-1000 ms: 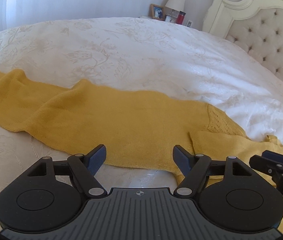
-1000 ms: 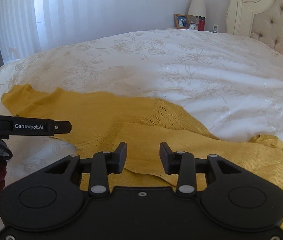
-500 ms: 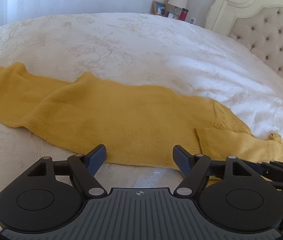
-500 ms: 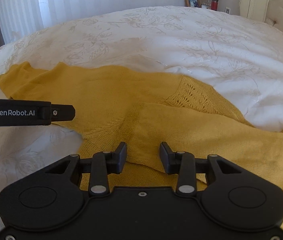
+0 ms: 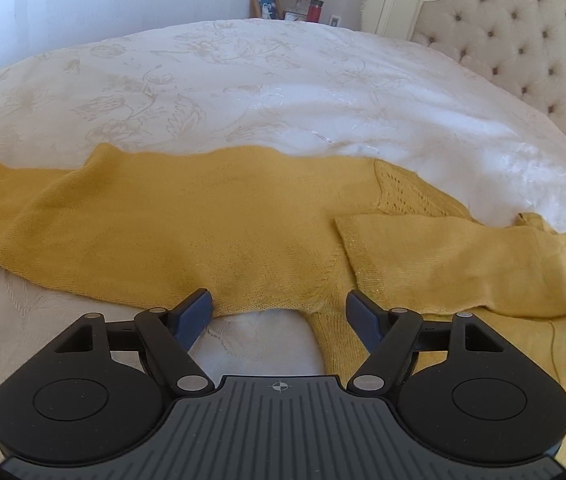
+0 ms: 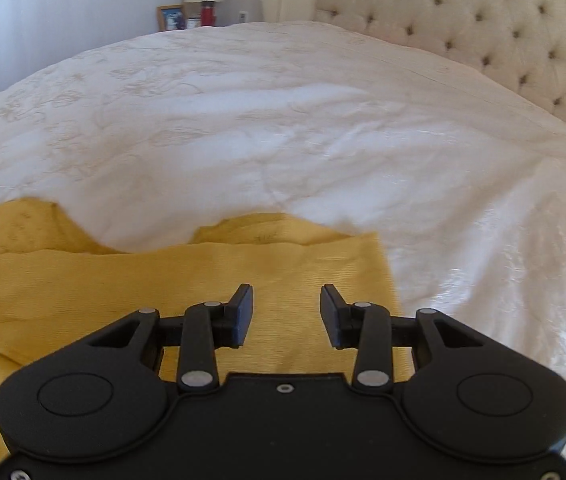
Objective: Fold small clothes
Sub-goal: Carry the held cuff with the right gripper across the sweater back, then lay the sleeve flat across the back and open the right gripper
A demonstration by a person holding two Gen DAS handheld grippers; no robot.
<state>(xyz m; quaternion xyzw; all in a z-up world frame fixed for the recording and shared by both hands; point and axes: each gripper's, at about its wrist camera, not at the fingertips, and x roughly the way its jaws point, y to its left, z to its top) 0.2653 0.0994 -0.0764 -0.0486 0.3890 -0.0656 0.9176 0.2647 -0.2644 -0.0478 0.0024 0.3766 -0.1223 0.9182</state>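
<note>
Left hand-held gripper (image 5: 279,312) gapes empty before the sweater (image 5: 187,224); right hand-held gripper (image 6: 286,312), part-open and empty, hovers over its sleeve (image 6: 163,280).

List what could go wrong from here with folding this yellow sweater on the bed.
1. The sleeve already lies folded over the sweater; a grab there by the open right gripper may pinch several layers at once, or only the top one.
2. The open left gripper straddles the sweater's near edge over the bedspread; closing low could catch the bedspread too.
3. The knit looks loose and floppy, so lifting one end alone may undo the sleeve fold.
</note>
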